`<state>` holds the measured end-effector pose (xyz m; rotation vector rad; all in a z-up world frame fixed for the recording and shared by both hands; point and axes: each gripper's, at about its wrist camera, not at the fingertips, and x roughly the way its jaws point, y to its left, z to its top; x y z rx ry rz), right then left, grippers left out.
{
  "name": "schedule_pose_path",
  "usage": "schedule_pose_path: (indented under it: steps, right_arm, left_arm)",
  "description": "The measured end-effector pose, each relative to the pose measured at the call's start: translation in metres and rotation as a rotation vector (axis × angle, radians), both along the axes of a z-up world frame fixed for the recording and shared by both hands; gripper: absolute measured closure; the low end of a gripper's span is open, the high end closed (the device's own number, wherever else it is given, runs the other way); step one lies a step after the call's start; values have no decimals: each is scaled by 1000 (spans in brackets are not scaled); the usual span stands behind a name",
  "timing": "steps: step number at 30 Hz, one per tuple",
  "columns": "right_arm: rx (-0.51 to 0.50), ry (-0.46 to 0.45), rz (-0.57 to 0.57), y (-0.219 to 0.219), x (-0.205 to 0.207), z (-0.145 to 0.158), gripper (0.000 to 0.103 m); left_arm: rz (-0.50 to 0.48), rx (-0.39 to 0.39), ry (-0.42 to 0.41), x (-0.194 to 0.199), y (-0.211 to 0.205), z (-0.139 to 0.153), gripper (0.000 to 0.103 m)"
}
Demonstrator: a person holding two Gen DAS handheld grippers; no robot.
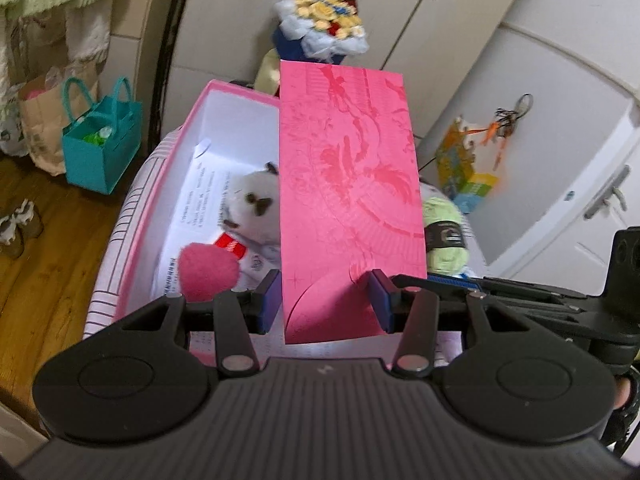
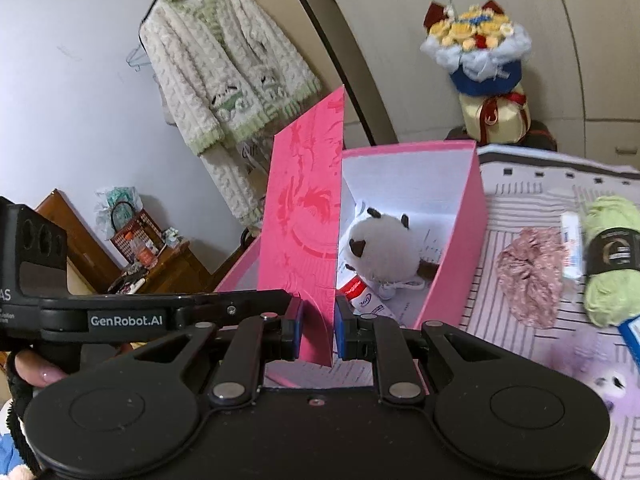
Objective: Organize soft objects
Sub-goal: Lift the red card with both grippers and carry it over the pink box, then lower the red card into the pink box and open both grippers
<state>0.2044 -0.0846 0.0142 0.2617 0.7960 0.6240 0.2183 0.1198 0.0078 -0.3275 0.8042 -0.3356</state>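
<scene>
While both hold: pink lid upright over pink box
Right claw: clamped on lid's edge
Left claw: pads straddle lid's face, contact unclear
Plush: in box, beyond right claw
Yarn: right, on bed

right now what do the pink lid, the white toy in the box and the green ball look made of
Pink lid: stiff card, matte, faint printed pattern; it holds flat and its edge looks thin.
White toy: plush, fuzzy pile, dark ears.
Green ball: yarn skein, visible wound strands under a dark paper band.
</scene>
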Motion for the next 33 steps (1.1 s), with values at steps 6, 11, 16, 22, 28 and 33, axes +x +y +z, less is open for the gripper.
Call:
schedule_pose_path:
  steps: [6,11,16,22,28,33]
  right_arm:
    - [-23,31,63,11,28,-14,83]
    - [-21,67,81,11,42,-21,83]
    - [-18,73,96,12,46,-27,83]
    - [-53,36,130,19,39,-25,81]
    - [-112,-15,160,22,23,-13,81]
    - [-218,-107,158,22,-6,10,74]
  left_arm:
    - [5,23,40,21,10,-14,57]
    - [-26,50,84,38,10,-21,57]
    - [-41,119,74,41,2,-21,52]
    - [-22,215,8,30,-7,-17,41]
    - [-27,222,-8,19,-3,-7,41]
    - [-43,236,-55,-4,-4,14,41]
